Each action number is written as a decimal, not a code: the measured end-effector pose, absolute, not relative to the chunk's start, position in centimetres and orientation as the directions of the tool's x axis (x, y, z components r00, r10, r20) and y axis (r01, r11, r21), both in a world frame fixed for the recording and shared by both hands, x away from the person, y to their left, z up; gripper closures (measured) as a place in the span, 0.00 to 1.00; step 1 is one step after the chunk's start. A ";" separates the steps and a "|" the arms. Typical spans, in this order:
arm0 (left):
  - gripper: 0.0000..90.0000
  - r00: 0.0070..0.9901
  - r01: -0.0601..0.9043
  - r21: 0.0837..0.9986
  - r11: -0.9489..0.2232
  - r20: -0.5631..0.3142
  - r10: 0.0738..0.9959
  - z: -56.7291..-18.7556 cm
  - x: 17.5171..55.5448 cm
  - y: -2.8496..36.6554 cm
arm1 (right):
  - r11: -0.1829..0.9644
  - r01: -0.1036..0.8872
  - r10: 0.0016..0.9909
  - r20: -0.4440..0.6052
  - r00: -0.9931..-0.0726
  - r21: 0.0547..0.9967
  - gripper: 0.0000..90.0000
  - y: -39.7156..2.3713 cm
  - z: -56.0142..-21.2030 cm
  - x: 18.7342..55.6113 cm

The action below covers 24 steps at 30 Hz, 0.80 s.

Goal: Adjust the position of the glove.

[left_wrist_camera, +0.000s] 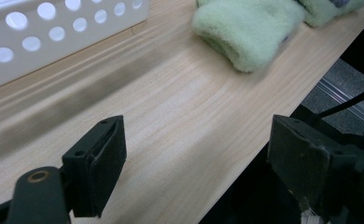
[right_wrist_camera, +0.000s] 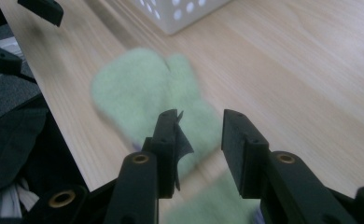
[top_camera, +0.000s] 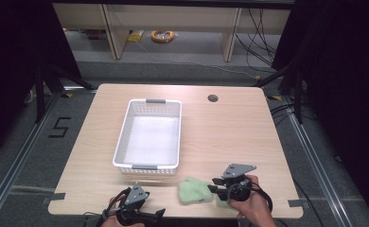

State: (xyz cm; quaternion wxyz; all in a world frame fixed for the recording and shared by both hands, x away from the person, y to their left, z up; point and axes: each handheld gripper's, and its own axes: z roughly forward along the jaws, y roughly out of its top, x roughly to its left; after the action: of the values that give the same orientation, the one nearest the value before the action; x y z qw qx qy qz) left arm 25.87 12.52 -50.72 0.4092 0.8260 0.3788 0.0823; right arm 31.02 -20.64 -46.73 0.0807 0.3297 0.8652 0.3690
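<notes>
High view first: the right gripper (top_camera: pixel 214 185) hovers at the near edge of the table (top_camera: pixel 230 127), jaws parted, nothing pinched. Just below and ahead lies the green mitten (top_camera: pixel 192 190), flat on the wood (blurred, so detail is lost). Right gripper view has the mitten (right_wrist_camera: pixel 145 93) lying ahead of and under the spread jaws. Left gripper (top_camera: pixel 160 213) sits at the near left, jaws wide apart, empty. White basket (top_camera: pixel 149 135) stands beyond, well apart from the mitten.
</notes>
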 end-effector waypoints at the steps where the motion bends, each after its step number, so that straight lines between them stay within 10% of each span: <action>1: 0.21 0.699 0.559 0.739 -0.376 -0.176 0.693 -50.7 25.9 12.5 | 0.533 0.508 0.622 0.093 -0.777 0.677 0.74 -21.3 -46.6 31.0; 24: 0.21 0.705 0.564 0.720 -0.404 -0.166 0.689 -50.7 26.0 12.7 | 0.625 0.510 0.581 0.085 -0.809 0.591 0.77 -24.3 -49.3 30.4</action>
State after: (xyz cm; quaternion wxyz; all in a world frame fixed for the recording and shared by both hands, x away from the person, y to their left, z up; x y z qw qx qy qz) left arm 26.00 12.68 -50.69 0.3963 0.8340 0.3757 0.0789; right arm 30.45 -24.32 -49.27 0.0573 0.3034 0.8994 0.3093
